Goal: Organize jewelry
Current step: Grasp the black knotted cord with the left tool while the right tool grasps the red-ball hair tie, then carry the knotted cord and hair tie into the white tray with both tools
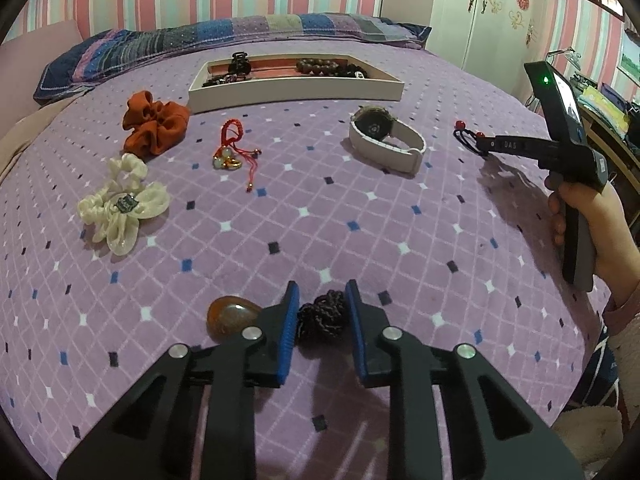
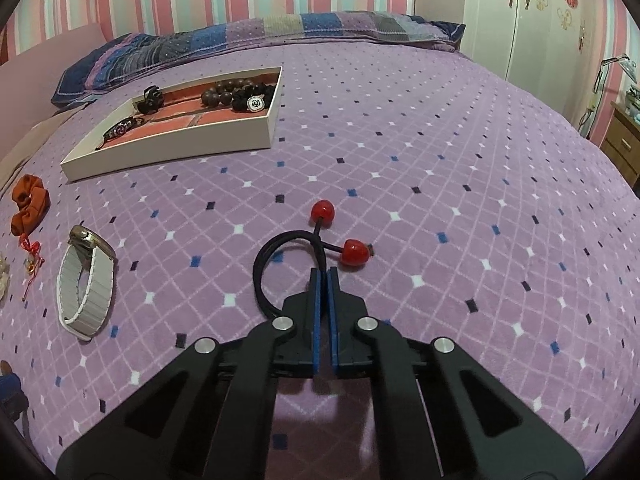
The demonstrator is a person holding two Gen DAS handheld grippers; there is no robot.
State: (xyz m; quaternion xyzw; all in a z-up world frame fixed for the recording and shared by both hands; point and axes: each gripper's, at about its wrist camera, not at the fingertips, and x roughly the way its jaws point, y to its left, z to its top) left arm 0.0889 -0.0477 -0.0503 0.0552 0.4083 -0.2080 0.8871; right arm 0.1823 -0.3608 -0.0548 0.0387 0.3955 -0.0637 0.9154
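Jewelry lies scattered over the bed [image 2: 440, 140], and two pieces are at the grippers. The right gripper [image 2: 325, 274] is pressed together, pinching the black cord of a hair tie with two red beads [image 2: 296, 248]; the glossy beads lie just beyond its tips and the loop bows out to its left. The left gripper [image 1: 322, 296] brackets a dark braided cord bundle [image 1: 323, 316]; its blue pads sit at the bundle's sides, and I cannot tell whether they press it yet. A smooth amber stone pendant [image 1: 230, 314] rests just left of that gripper.

The thin, round cord could slide out from between the flat ribbed pads on lifting, since only a short stretch is caught. The soft bundle could squash or unravel, or drag the pendant if the two are joined.

Farther ahead lie a white-banded watch [image 1: 386, 136], a red knotted bracelet [image 1: 232, 146], a rust scrunchie [image 1: 156, 124], a cream bow scrunchie [image 1: 122, 204], and the rigid white tray [image 1: 296, 94], which holds wooden beads [image 1: 320, 66].
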